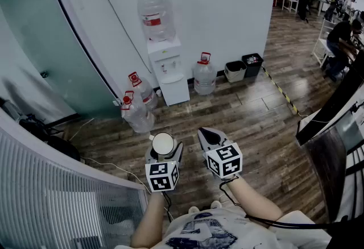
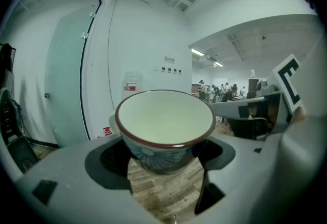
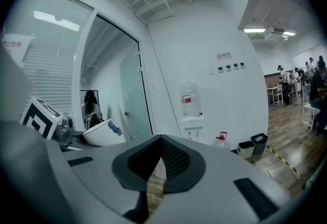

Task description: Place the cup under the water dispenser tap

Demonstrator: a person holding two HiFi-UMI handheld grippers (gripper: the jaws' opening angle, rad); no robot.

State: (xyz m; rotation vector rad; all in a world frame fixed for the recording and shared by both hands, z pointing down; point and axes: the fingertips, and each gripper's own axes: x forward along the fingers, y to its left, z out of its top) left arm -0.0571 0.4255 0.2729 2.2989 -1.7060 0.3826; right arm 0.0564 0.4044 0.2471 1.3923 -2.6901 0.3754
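A white water dispenser [image 1: 169,70] with a clear bottle [image 1: 156,15] on top stands against the far wall, a few steps ahead. My left gripper [image 1: 164,150] is shut on a small cup [image 1: 163,143], upright and empty, white inside with a dark rim. The left gripper view shows the cup [image 2: 164,125] with a blue pattern, a pad on each side; the dispenser is mostly hidden behind it. My right gripper [image 1: 209,137] is beside it, shut on nothing. In the right gripper view its jaws [image 3: 159,159] meet, the dispenser [image 3: 191,115] is ahead, and the cup [image 3: 102,133] is at left.
Three water jugs [image 1: 203,76] [image 1: 142,90] [image 1: 136,116] stand on the wooden floor around the dispenser, two bins [image 1: 235,70] [image 1: 252,63] to its right. A glass partition [image 1: 51,43] runs at left, a desk [image 1: 330,111] at right, with people seated far right.
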